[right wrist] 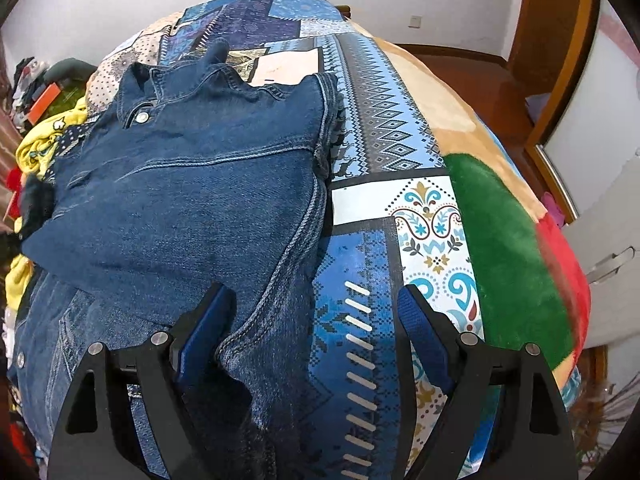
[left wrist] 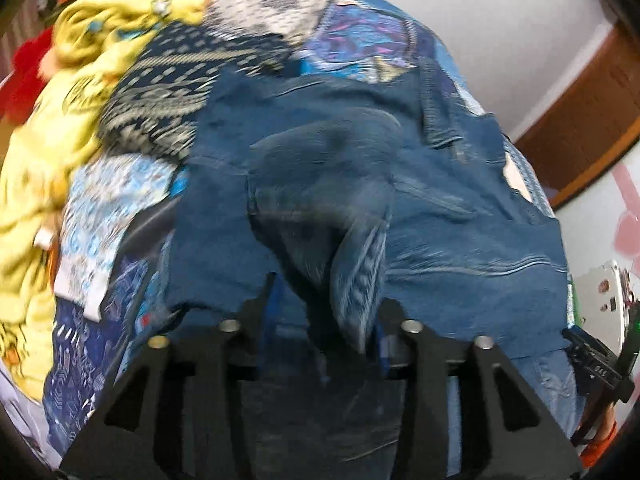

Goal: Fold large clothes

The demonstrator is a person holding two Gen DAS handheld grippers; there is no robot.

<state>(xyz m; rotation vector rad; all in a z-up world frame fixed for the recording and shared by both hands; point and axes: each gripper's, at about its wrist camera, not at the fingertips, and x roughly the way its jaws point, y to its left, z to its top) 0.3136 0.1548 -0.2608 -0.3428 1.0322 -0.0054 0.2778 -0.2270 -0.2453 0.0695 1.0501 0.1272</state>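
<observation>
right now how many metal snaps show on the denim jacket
2 in the right wrist view: one snap at the collar, another snap at the left edge. Folds may hide others.

Left gripper point(left wrist: 326, 320) low in frame, black fingers point(left wrist: 256, 308) spread around a raised fold of blue denim jacket point(left wrist: 320, 184). Jacket spread over a patterned blue bedspread point(left wrist: 352, 36), blurred. Yellow garment point(left wrist: 52, 132) heaped at left, touching the bedspread; red cloth point(left wrist: 24, 76) beyond it.

Left tool point(left wrist: 324, 312) tips under blurred denim point(left wrist: 320, 168)
</observation>
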